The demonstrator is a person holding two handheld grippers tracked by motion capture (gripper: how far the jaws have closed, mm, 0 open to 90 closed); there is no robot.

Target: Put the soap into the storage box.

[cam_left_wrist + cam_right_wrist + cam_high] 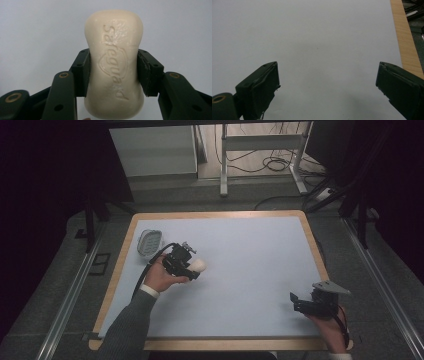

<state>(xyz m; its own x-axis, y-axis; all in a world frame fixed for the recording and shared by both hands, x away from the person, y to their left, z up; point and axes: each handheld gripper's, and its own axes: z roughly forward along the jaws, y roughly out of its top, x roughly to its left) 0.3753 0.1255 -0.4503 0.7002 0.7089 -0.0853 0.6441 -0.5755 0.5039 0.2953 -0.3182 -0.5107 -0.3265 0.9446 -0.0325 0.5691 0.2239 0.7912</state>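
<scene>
A cream bar of soap (115,65) with an embossed brand mark sits between the two black jaws of my left gripper (113,72), which is shut on its sides. From above, the same soap (199,265) pokes out to the right of the left gripper (192,267), held over the left half of the pale blue mat (250,260). A clear ribbed soap dish (149,243) lies on the mat just left of that hand. My right gripper (296,301) rests near the mat's front right corner, open, with only bare mat between its jaws (327,85).
The mat lies on a wooden-edged table (312,245), whose light wood border (407,47) runs along the right of the right gripper view. Beyond the table stand a metal frame (260,150), cables on the floor and a white cabinet (152,150).
</scene>
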